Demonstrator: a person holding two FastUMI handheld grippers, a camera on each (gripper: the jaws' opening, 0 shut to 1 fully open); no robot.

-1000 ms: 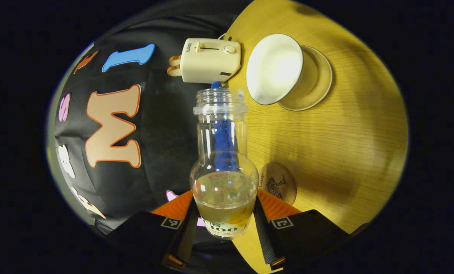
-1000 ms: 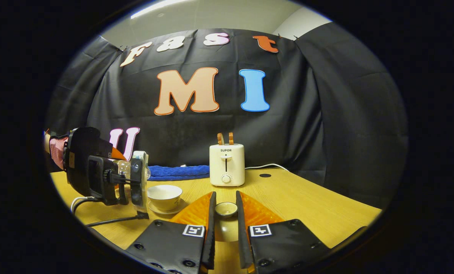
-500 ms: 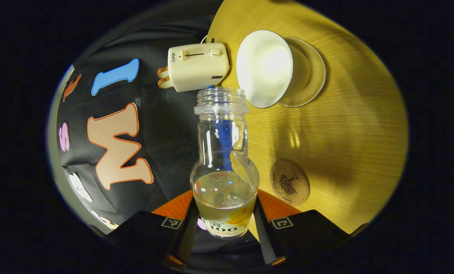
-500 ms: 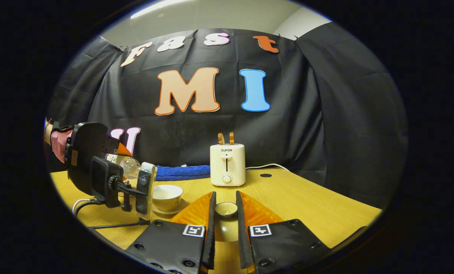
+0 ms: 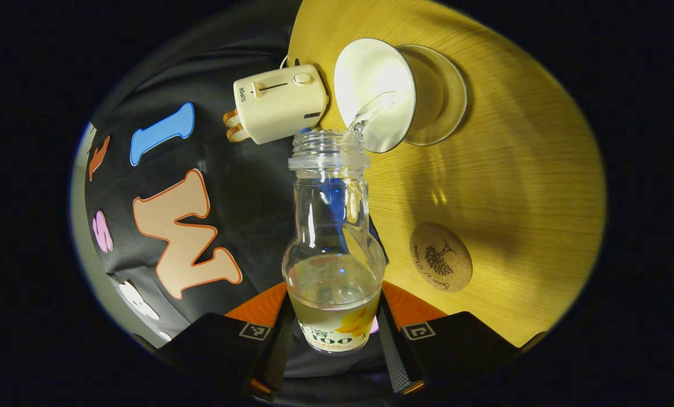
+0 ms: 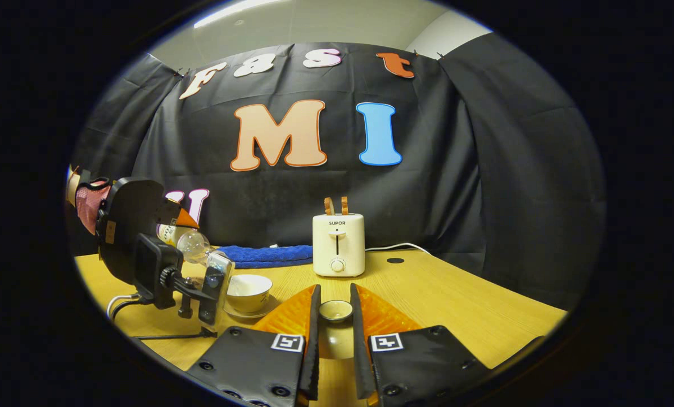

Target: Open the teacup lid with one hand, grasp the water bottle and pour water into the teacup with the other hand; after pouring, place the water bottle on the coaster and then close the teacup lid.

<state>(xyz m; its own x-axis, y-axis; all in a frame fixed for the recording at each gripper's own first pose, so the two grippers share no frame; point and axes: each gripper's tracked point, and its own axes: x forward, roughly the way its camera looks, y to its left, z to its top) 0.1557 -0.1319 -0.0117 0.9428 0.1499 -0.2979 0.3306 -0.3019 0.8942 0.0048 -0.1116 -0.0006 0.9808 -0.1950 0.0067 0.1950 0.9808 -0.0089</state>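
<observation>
We clamp the left gripper (image 5: 332, 333) on the water bottle (image 5: 332, 249), pouring into the teacup (image 5: 374, 93); our right gripper (image 6: 335, 333) pinches the lid (image 6: 336, 310) beside the teacup.

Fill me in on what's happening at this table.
A person works two handheld grippers. The left gripper clamps a tilted bottle, and water streams from its mouth into the open teacup on its saucer. The right gripper holds the lid aside. The coaster lies bare.
</observation>
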